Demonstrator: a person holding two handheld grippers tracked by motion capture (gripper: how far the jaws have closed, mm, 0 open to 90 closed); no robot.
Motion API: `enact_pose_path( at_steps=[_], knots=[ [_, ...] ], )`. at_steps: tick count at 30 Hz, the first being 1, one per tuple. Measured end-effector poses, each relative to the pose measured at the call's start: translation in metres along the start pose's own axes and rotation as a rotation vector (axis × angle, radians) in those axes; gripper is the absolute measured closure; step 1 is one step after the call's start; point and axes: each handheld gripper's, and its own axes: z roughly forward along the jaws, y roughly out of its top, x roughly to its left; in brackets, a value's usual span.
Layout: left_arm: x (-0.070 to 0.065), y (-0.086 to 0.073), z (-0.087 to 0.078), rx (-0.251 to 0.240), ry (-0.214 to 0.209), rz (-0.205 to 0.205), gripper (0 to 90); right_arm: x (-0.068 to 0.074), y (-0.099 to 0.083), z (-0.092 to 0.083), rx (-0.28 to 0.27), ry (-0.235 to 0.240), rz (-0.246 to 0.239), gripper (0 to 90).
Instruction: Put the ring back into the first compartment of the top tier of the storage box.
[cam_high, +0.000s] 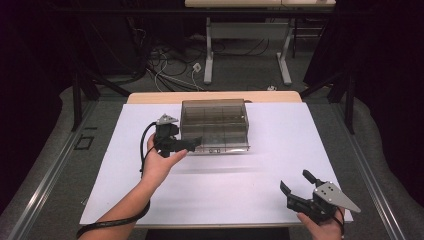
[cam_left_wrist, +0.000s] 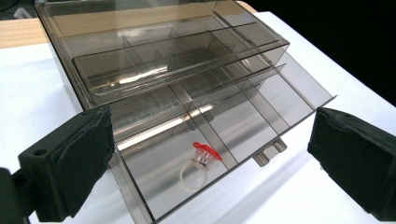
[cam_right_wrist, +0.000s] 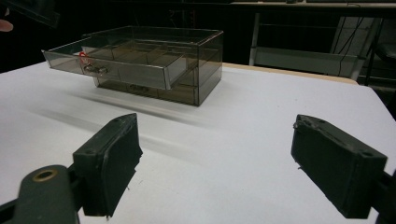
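Ring (cam_left_wrist: 201, 164) lies in drawer (cam_left_wrist: 233, 135), beneath open left tongs (cam_left_wrist: 205, 158).

Glossy smoked clear-plastic drawer box (cam_left_wrist: 154, 60), matt white table cover (cam_high: 225, 190) (wood edge behind), matt black tool pads (cam_left_wrist: 84, 158)

left gripper (cam_high: 192, 144) and right gripper (cam_high: 296, 186) both held with jaws spread wide, nothing between them.

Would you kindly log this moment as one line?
left tongs: open, empty | ring with red top: in pulled-out drawer of smoky clear plastic organiser | right tongs: open, empty
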Motion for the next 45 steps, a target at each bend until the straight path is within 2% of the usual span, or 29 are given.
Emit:
enact_pose_path(
  at_steps=[4, 11, 12, 18, 21, 22, 30, 31, 38, 45],
  knots=[
    [-0.004, 0.001, -0.007, -0.005, 0.001, 0.034, 0.5, 0.001, 0.000, 0.001, -0.005, 0.001, -0.002, 14.7],
    [-0.004, 0.001, -0.007, -0.005, 0.001, 0.034, 0.5, 0.001, 0.000, 0.000, -0.005, 0.003, 0.000, 14.7],
    [-0.013, -0.006, -0.018, -0.005, -0.021, 0.068, 0.5, 0.001, 0.000, 0.000, -0.005, 0.003, 0.000, 14.7],
    [-0.018, -0.014, -0.027, -0.004, -0.066, 0.150, 0.5, 0.001, 0.000, 0.001, -0.004, 0.002, -0.003, 14.7],
    [-0.020, -0.020, -0.033, -0.016, -0.100, 0.169, 0.5, 0.001, 0.000, 0.001, -0.003, 0.002, -0.002, 14.7],
    [-0.020, -0.022, -0.035, -0.017, -0.111, 0.171, 0.5, 0.002, 0.000, 0.001, -0.005, 0.002, -0.002, 14.7],
    [-0.020, -0.022, -0.035, -0.017, -0.111, 0.171, 0.5, 0.002, 0.000, 0.001, -0.005, 0.000, -0.001, 14.7],
    [-0.013, -0.038, -0.053, -0.077, -0.145, 0.183, 0.5, 0.002, 0.000, 0.001, -0.005, 0.008, -0.001, 14.7],
    [-0.001, -0.054, -0.067, -0.107, -0.144, 0.196, 0.5, 0.002, 0.000, 0.001, 0.000, 0.007, -0.004, 14.7],
    [0.009, -0.070, -0.078, -0.144, -0.141, 0.185, 0.5, 0.002, 0.000, 0.001, 0.002, 0.006, 0.000, 14.7]
  ],
)
